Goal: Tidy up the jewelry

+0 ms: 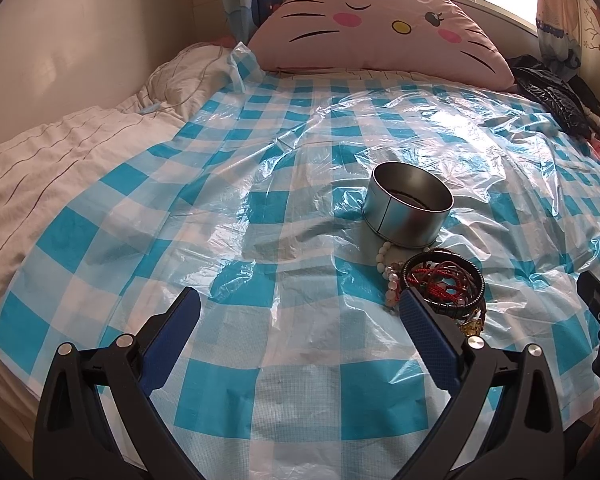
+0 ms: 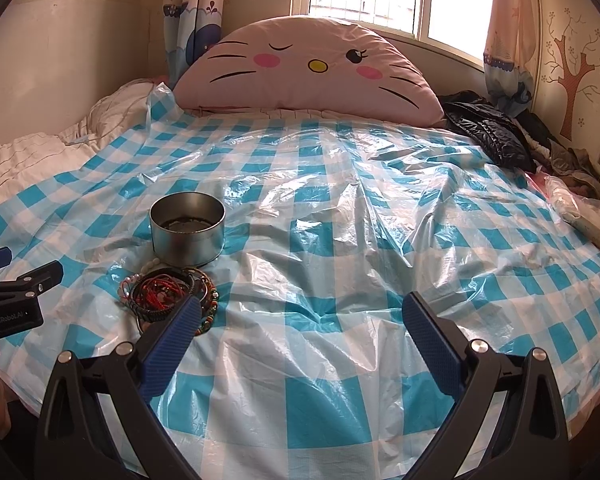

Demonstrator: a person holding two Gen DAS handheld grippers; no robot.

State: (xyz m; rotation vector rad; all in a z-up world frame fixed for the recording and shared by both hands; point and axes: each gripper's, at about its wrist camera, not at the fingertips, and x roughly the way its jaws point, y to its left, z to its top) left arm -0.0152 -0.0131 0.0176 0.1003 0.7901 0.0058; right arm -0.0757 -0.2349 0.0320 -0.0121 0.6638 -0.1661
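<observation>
Step in hand: nothing picked yet, by the look of it; the job reads as lifting bracelets out of the jewelry pile [image 1: 440, 284] and dropping them into the metal tin [image 1: 410, 210].
Doing it well: go for one loop on the outer edge, since the red cords [image 2: 162, 292] and black band [image 1: 446, 258] are knotted together and a deep grab would likely drag the whole heap.
Pile: touching the tin's base at its 6 o'clock, on the blue-check plastic sheet [image 2: 340, 240]; pale beads [image 1: 384, 260] curl along its 9 o'clock side.
Tin: upright, open-topped, something dark lying in the bottom; I can't tell what.
Left gripper [image 1: 300, 300]: jaws spread wide, holding nothing; its inner finger seems to hang over the pile's near edge, contact unclear.
Right gripper [image 2: 302, 308]: also wide open and empty, pile off at its 10 o'clock, finger overlapping the beaded bangle [image 2: 208, 318].
Risk: the slick sheet may let the tin slide if nudged.
</observation>
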